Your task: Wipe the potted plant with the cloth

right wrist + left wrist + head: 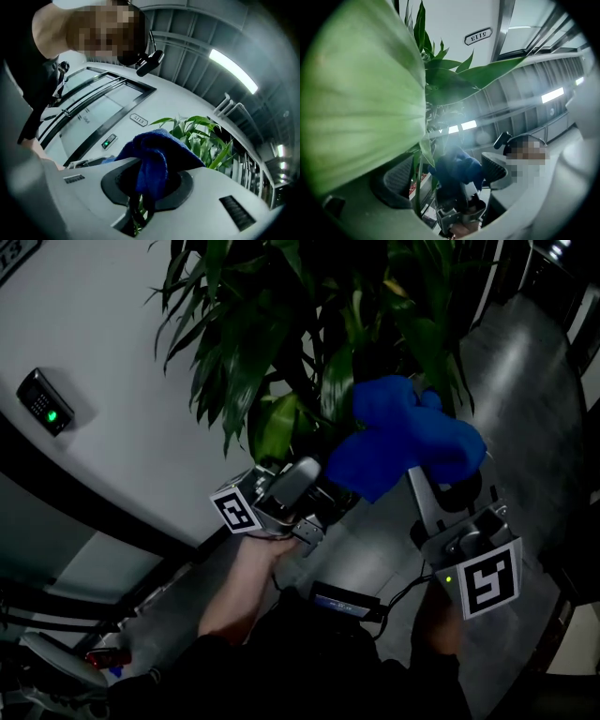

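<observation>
In the head view, the plant (309,324) fills the top, its long leaves hanging down before a pale wall. The right gripper (424,486) reaches up from the lower right, and a blue cloth (403,442) is bunched over its tip, against the lower leaves. The left gripper (314,486) sits just left of the cloth, under the leaves, held by a hand (246,582). A reader (45,401) with a green light hangs on the wall at left.

In the left gripper view, its jaws stand well apart with nothing clamped. A broad leaf (361,103) lies close and covers the left side. The cloth and the other gripper show beyond the gap.

In the right gripper view, the jaws are pressed together on the cloth, which bulges up above them. Leaves rise just behind it, and a door sign (139,120) shows on the wall.
</observation>
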